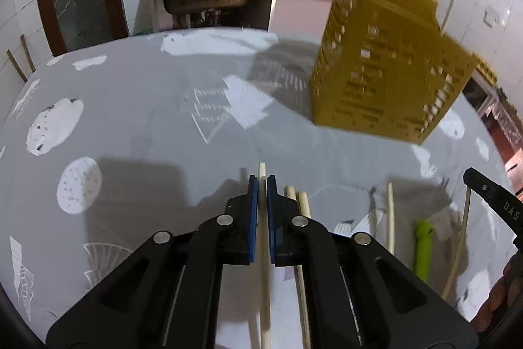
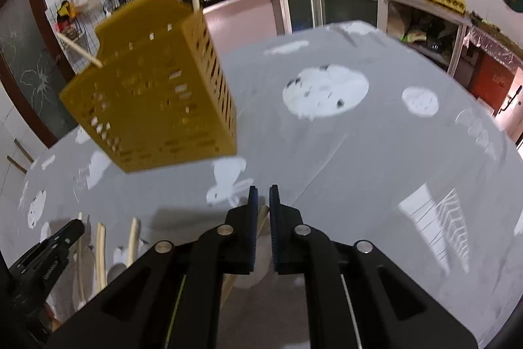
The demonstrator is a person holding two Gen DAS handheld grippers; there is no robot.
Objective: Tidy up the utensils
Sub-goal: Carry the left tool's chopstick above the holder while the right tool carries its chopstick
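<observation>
Over grey table [image 1: 137,107] | left gripper [image 1: 262,182] angled down, clamping chopstick [image 1: 264,251] | right gripper [image 2: 263,193] angled down, pinching a stick [image 2: 261,218]

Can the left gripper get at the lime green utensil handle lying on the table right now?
Probably not yet: the left gripper is shut on a pale wooden chopstick. The lime green utensil handle lies unobstructed beside it.

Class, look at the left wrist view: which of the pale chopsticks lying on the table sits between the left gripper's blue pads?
The leftmost chopstick, running straight between the left gripper pads; the others lie bare to its right.
</observation>
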